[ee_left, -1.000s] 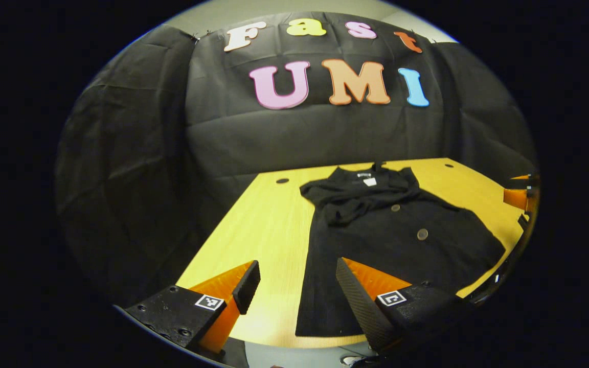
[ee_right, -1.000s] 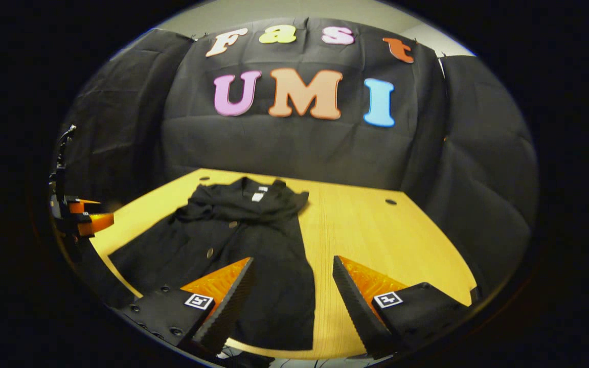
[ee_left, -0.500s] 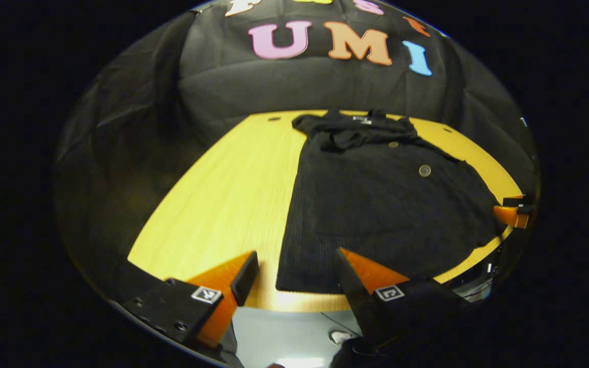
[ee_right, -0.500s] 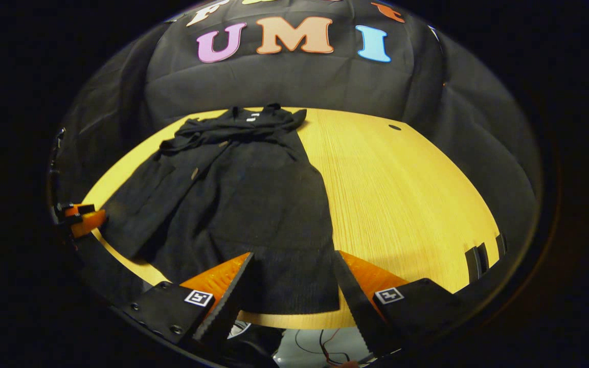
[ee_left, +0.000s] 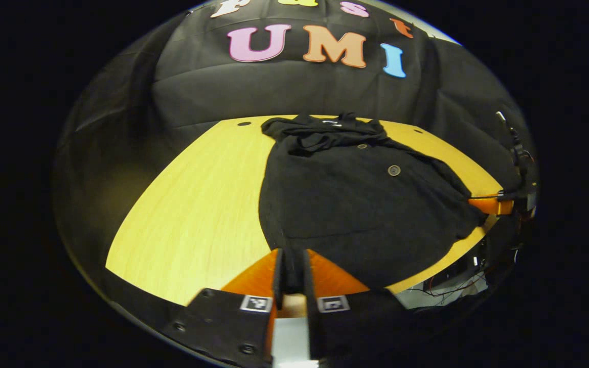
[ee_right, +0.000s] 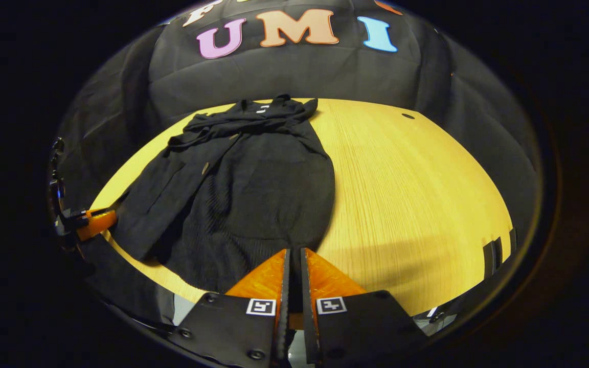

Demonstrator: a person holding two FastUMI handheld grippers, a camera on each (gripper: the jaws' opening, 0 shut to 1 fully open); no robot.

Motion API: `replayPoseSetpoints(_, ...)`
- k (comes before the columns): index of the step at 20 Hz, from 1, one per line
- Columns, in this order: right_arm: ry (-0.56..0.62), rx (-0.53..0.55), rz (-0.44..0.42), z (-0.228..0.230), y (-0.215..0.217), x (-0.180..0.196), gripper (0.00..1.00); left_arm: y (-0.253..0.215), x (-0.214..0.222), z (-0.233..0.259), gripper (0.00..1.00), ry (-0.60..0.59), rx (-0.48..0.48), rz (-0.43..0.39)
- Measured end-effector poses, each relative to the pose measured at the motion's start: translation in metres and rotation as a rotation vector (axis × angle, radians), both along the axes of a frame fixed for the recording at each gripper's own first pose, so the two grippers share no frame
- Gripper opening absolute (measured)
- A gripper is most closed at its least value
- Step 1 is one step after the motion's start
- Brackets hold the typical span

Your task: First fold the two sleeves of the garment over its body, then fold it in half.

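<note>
1. The black garment [ee_left: 356, 204] lies on the yellow table [ee_left: 192, 204], mid-frame, sleeves folded over its body.
2. Left tongs [ee_left: 292, 266], bottom centre, are pinched together on the garment's near hem.
3. Right tongs [ee_right: 293, 266], bottom centre, likewise clamp the hem.

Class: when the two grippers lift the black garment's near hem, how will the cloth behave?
The black garment probably sags between the pinches: it bunches at the collar. On the smooth wooden table, it may slide.

Yellow wooden table [ee_left: 192, 204], small round holes near its far edge, creased black cloth wall [ee_right: 294, 76] behind, dim light
</note>
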State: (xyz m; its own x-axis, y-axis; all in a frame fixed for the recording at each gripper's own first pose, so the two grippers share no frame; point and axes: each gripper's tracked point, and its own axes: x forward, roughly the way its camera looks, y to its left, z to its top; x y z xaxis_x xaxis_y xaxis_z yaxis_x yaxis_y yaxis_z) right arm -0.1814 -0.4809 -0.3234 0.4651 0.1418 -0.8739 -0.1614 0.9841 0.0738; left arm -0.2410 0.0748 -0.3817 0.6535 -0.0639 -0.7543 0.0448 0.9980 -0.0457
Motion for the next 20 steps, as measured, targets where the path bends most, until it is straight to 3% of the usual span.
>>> replayPoseSetpoints(1,0.008,-0.022,0.033,-0.001,-0.001,0.003,0.07,-0.001,0.002,0.0,0.16,-0.004,-0.008,0.007)
replayPoseSetpoints(2,0.023,-0.028,0.062,0.0,0.003,0.003,0.07,0.002,0.004,-0.002,0.01,0.002,-0.02,0.02)
replayPoseSetpoints(5,0.04,-0.009,0.106,0.006,0.004,0.005,0.02,0.0,0.009,-0.002,0.0,0.067,-0.054,0.042)
replayPoseSetpoints(6,-0.002,0.005,0.099,0.014,0.007,0.013,0.03,-0.001,0.01,0.002,0.0,0.071,-0.05,0.029)
replayPoseSetpoints(10,-0.163,0.088,0.079,0.067,0.026,0.05,0.03,0.002,0.049,0.049,0.0,-0.04,-0.063,0.038)
replayPoseSetpoints(15,-0.258,0.145,0.033,0.118,0.024,0.095,0.02,0.014,0.106,0.102,0.0,-0.126,-0.067,0.052)
replayPoseSetpoints(20,-0.395,0.179,0.008,0.171,0.014,0.18,0.02,0.043,0.189,0.159,0.0,-0.27,-0.056,0.106)
